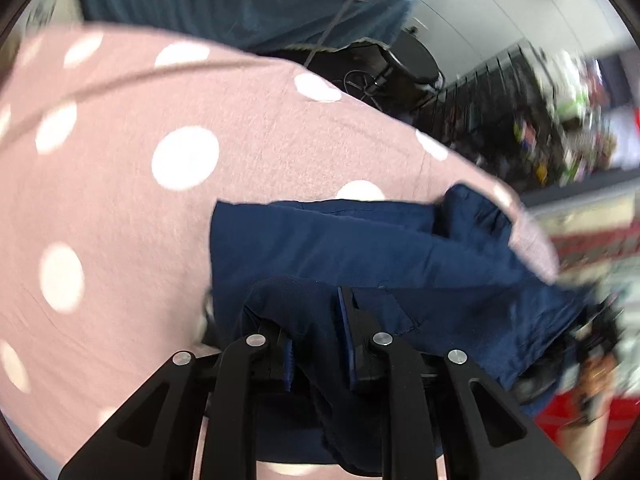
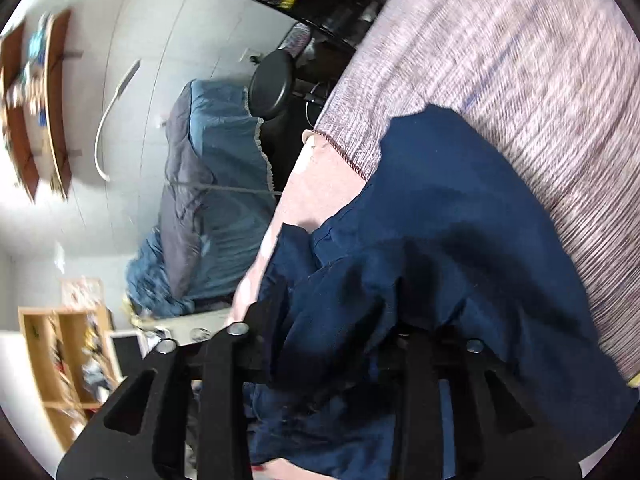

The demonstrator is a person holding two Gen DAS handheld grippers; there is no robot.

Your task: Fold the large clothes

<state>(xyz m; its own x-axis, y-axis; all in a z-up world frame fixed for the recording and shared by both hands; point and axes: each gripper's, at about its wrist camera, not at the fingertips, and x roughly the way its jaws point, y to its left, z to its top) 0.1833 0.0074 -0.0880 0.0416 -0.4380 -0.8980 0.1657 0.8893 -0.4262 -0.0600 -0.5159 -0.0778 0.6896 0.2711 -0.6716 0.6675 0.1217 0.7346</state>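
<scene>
A navy blue garment (image 1: 360, 252) lies partly folded on a pink sheet with white dots (image 1: 120, 200). My left gripper (image 1: 320, 316) is shut on a bunched edge of the garment, the cloth draped between and over its black fingers (image 1: 360, 332). In the right wrist view the same navy garment (image 2: 432, 248) hangs over my right gripper (image 2: 340, 344), which is shut on a fold of it; the fingertips are hidden under cloth. The view is tilted and blurred.
A pink-grey knitted blanket (image 2: 520, 80) covers the bed's far side. A blue-covered piece of furniture (image 2: 216, 184) and a black round stool (image 2: 272, 88) stand beyond the bed edge. Wooden shelves (image 2: 60, 360) stand at lower left. A cluttered rack (image 1: 540, 132) is at right.
</scene>
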